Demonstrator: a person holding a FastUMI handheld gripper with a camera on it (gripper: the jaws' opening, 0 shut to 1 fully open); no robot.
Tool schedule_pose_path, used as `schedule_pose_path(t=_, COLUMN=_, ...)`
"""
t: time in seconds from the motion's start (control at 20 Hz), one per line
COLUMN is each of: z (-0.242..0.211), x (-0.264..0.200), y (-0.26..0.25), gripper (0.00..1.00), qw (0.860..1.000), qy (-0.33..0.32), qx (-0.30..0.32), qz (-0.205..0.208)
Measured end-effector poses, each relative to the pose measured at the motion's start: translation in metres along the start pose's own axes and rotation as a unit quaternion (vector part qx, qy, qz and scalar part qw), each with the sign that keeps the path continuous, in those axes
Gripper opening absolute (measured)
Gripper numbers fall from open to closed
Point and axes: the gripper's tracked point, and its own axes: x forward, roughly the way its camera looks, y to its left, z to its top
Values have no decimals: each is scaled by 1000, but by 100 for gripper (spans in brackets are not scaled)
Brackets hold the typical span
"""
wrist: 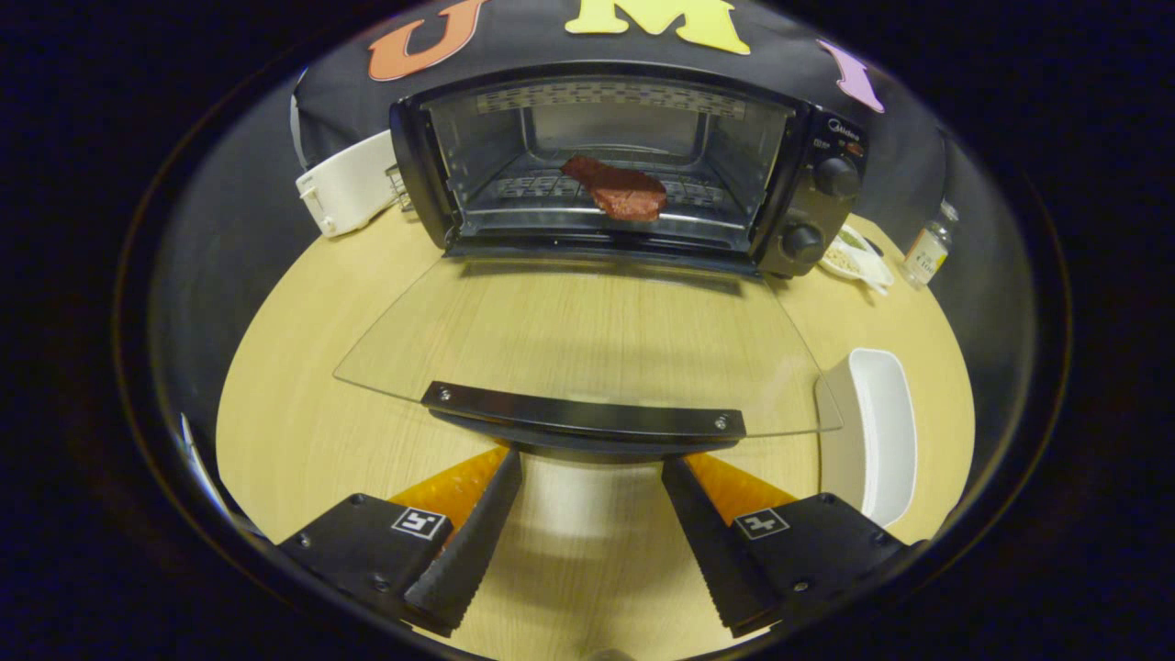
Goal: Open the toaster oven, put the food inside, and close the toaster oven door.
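Note:
A black toaster oven [808,174] stands at the far side of the round wooden table [303,367]. Its glass door [587,340] lies folded down flat toward me, and a dark handle bar [583,415] runs along the door's near edge. Inside, a reddish-brown piece of meat [620,188] rests on the wire rack [532,188]. My gripper [592,468] is open, its fingers spread wide with nothing between them. The fingertips reach just under the handle bar from the near side; I cannot tell whether they touch it.
A white rectangular dish [881,431] sits to the right of the door, close to the right finger. A white appliance [349,184] stands left of the oven. To the oven's right are a small plate of food [854,257] and a clear bottle [927,248].

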Motion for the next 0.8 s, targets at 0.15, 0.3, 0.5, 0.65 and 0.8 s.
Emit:
schedule_pose_path(t=0.15, z=14, x=-10, y=-2, gripper=99, qw=1000, qy=-9, qx=-9, qz=-3)
schedule_pose_path(t=0.3, z=29, x=-21, y=-2, gripper=99, qw=1000, qy=-18, qx=-3, qz=4)
schedule_pose_path(t=0.5, z=54, x=-37, y=-6, gripper=99, qw=999, qy=-35, qx=1, qz=0)
schedule_pose_path(t=0.65, z=70, x=-46, y=-12, gripper=99, qw=999, qy=-45, qx=16, qz=-3)
schedule_pose_path(t=0.8, z=82, x=-53, y=-12, gripper=99, qw=998, qy=-52, qx=33, qz=2)
